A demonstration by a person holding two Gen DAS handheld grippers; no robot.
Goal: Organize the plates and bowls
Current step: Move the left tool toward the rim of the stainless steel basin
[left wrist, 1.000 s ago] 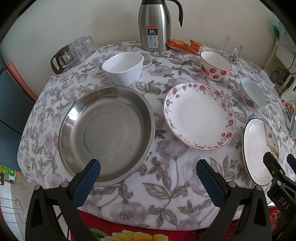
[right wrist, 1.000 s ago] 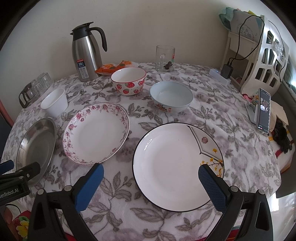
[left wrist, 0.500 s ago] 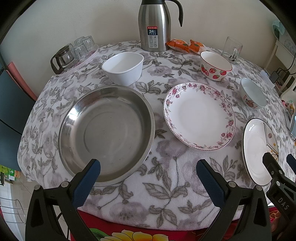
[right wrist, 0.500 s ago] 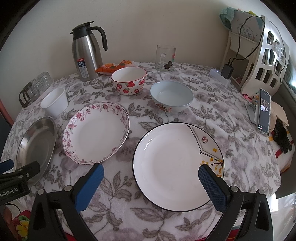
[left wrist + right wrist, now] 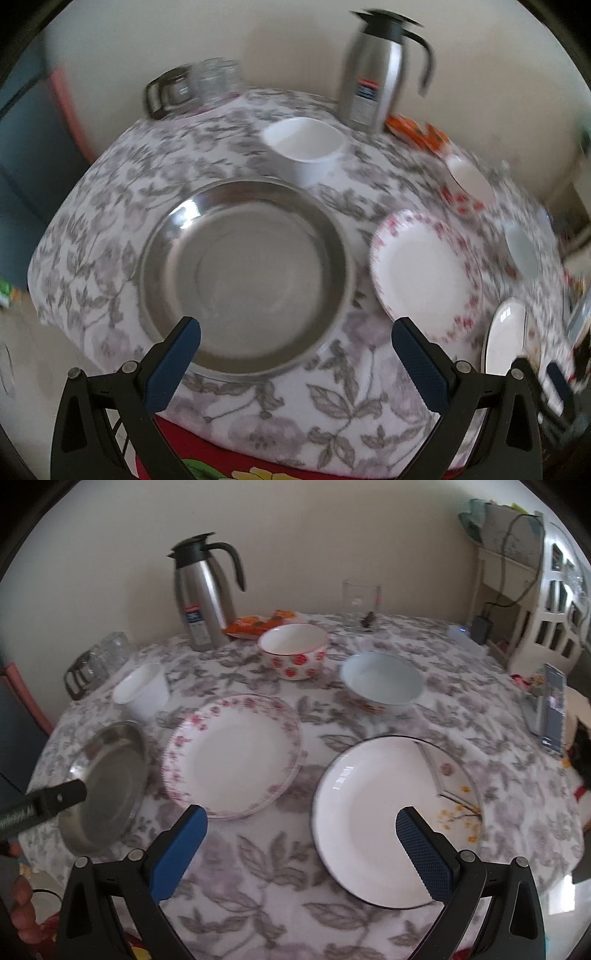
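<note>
Steel pan [image 5: 243,273]: wide, shallow, at the left of the round table [image 5: 280,904], just ahead of the left gripper [image 5: 295,339]. Likely light, stiff and slick; best taken by pinching the near rim.

Pink-flowered plate [image 5: 234,755]: middle of the table, just beside the steel pan. Probably ceramic, breakable, glazed smooth; its raised rim is the only place to take hold.

Black-rimmed plate [image 5: 391,812]: lies flat at the right, its near edge between the fingers of the right gripper [image 5: 301,827]. Judged heaviest of the three flat pieces, and brittle.

Strawberry bowl [image 5: 293,651], pale blue bowl [image 5: 382,683], white cup-shaped bowl [image 5: 142,688]: upright, in a loose row behind the plates, well apart from each other. Hold by pinching the wall at the lip.

Left gripper: jaws spread wide, holding nothing.
Right gripper: jaws spread wide, holding nothing.

Nothing is stacked yet. The left view is blurred; fine detail there is uncertain.
</note>
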